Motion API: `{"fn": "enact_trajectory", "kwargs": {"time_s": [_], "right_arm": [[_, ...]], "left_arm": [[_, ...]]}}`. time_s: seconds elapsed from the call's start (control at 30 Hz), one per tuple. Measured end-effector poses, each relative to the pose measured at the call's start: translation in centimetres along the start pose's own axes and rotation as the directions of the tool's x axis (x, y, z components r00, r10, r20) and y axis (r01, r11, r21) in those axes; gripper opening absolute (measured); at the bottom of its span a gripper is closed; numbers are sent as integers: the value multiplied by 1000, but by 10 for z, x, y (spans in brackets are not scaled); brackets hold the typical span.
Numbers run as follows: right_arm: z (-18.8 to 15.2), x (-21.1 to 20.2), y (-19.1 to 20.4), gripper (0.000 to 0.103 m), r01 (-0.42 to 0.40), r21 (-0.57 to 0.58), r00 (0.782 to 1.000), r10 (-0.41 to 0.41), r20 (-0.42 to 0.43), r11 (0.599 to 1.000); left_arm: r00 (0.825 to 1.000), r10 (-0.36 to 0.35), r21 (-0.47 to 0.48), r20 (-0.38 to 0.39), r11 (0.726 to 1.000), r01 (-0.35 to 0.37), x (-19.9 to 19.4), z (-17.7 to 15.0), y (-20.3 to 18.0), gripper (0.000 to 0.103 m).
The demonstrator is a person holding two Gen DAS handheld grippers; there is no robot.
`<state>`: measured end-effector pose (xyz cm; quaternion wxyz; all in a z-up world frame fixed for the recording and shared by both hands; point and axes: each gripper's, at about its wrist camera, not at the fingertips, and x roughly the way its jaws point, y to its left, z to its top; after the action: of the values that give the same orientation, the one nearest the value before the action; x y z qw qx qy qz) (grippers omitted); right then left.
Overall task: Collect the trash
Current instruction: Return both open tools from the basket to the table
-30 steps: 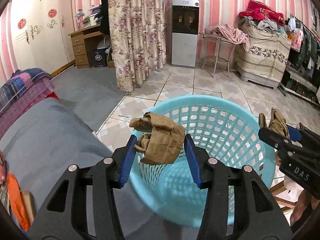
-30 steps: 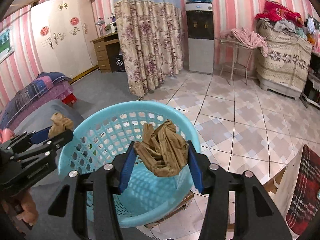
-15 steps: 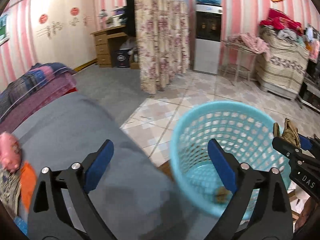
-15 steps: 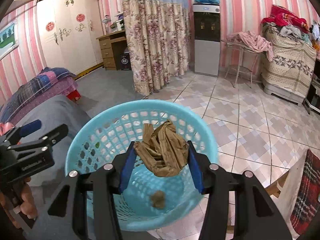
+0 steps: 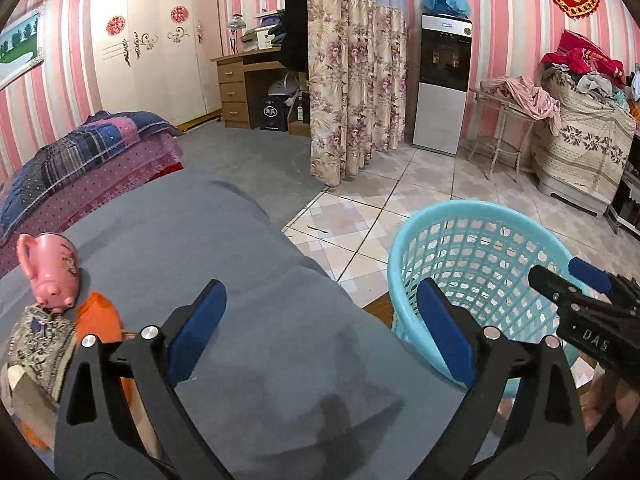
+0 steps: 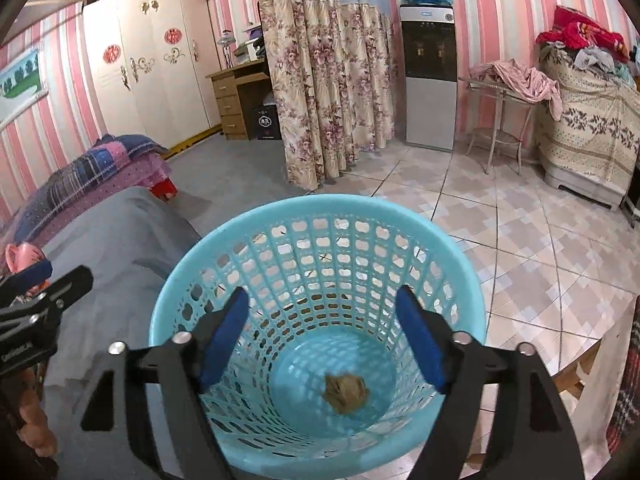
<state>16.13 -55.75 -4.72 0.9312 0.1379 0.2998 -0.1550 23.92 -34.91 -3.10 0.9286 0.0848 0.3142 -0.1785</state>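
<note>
A light blue plastic basket (image 6: pixel 320 216) stands on the floor beside the grey bed. Crumpled brown paper trash (image 6: pixel 346 392) lies on its bottom. My right gripper (image 6: pixel 320 332) is open and empty above the basket's mouth. My left gripper (image 5: pixel 320 320) is open and empty over the grey bed cover (image 5: pixel 200 240), with the basket (image 5: pixel 472 216) to its right. The right gripper's tip (image 5: pixel 576 280) shows over the basket's right rim in the left wrist view.
A pink pig-shaped jug (image 5: pixel 50 268), an orange item (image 5: pixel 98 316) and patterned cloth (image 5: pixel 40 340) lie on the bed at the left. Folded blankets (image 5: pixel 80 160) sit further back. A floral curtain (image 5: pixel 352 92), water dispenser (image 5: pixel 444 80) and tiled floor lie beyond.
Both grippers opened and dropped their brown paper into the basket, the left one first. The left gripper then swung left over the bed.
</note>
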Motion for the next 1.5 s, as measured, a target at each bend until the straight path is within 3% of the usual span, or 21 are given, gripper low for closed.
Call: {"fn": "enact_trajectory", "kwargs": {"time_s": [0.2, 0.5, 0.87, 1.07, 1.3, 1.5], "right_arm": [[2, -9, 6, 94, -3, -4, 999, 3, 39, 1000], [3, -28, 33, 95, -4, -51, 998, 8, 68, 999], [-13, -57, 97, 95, -116, -114, 991, 123, 61, 987], [-33, -68, 145, 96, -178, -237, 981, 192, 39, 955], [-60, -72, 199, 96, -279, -335, 958, 284, -34, 900], [-84, -82, 239, 96, -350, -409, 933, 352, -73, 843]], "left_arm": [[999, 33, -3, 13, 999, -33, -23, -5, 15, 95], [996, 78, -66, 47, 995, -75, -70, -11, 61, 97], [981, 187, -162, 57, 971, -176, -131, -44, 143, 97], [962, 269, -236, 37, 938, -253, -166, -74, 200, 97], [927, 374, -281, -35, 886, -368, -190, -123, 257, 97], [916, 391, -307, -88, 864, -398, -194, -155, 282, 97]]}}
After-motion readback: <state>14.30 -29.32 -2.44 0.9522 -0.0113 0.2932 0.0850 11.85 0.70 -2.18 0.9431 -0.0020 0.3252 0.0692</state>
